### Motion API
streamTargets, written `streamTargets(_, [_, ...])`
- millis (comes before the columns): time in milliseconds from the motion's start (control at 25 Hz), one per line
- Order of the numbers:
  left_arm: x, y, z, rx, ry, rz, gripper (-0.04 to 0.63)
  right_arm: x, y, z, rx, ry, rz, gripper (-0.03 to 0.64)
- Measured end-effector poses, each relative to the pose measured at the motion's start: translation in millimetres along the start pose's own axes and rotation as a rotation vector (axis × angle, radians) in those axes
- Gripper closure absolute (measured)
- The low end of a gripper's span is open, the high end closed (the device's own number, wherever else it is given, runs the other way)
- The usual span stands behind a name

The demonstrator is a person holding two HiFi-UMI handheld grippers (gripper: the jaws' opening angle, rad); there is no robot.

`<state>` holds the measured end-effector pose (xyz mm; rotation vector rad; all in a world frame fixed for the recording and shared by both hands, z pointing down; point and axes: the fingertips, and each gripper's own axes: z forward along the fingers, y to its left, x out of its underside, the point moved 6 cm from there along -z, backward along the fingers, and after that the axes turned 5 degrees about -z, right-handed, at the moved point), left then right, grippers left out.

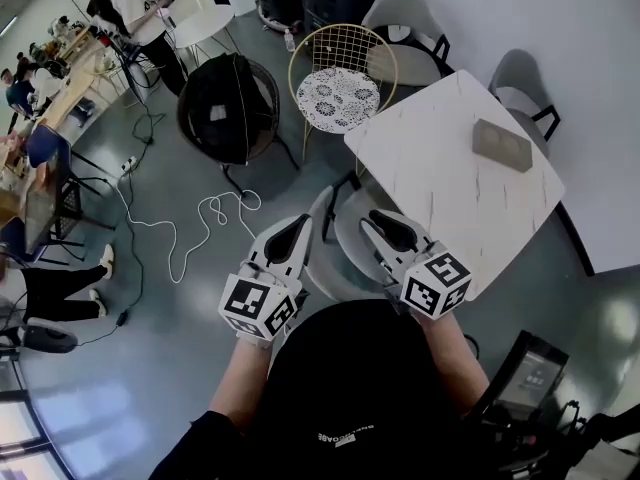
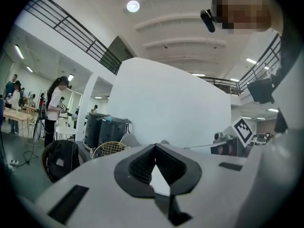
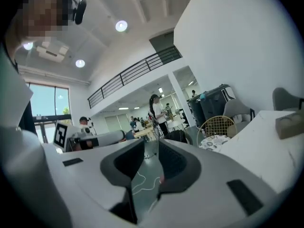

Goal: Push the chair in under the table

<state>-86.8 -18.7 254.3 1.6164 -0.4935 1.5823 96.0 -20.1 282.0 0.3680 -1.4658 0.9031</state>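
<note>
A grey chair (image 1: 345, 236) stands at the near corner of the white marble table (image 1: 450, 183), its seat partly under the tabletop and its back towards me. Both grippers hang raised above it, close to my chest, touching nothing. My left gripper (image 1: 296, 230) is over the chair's back, and in the left gripper view its jaws (image 2: 154, 148) meet at the tips with nothing in them. My right gripper (image 1: 382, 226) is over the seat. In the right gripper view (image 3: 152, 151) a gap shows between the pads, with only floor behind it.
A grey block (image 1: 501, 145) lies on the table. A gold wire chair (image 1: 340, 83) and a black round chair (image 1: 228, 108) stand beyond. A white cable (image 1: 200, 223) winds over the floor at the left. More grey chairs (image 1: 520, 86) line the wall, and people work at the far left.
</note>
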Motion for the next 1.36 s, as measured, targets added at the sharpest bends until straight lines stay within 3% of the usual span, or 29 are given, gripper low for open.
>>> streamTargets(160, [-6.8,-4.0,-0.8,0.019,-0.038,-0.005,0.589,-21.9,2.3,-5.3,-0.013,-0.088,0.003,0.515])
streamTargets(360, [-3.7,-1.8,0.8,0.031,-0.03,-0.043,0.589,-18.5,4.4,-4.4,0.011,-0.073,-0.086,0.543])
streamTargets(560, [-12.4,4.7,1.8,0.051,-0.056,-0.107,0.589,-19.2,2.9,0.2,0.02,-0.065,-0.101,0.571])
streamTargets(1120, [-0.7,7.9,12.2,0.081,0.027,-0.111,0.589,-11.9,-3.9,3.4,0.054,-0.051,-0.062,0.573])
streamTargets(1360, [-4.9,13.8,12.0,0.077,0.051,-0.158,0.589,-17.7,1.8,7.4,0.055,-0.04,-0.074,0.574])
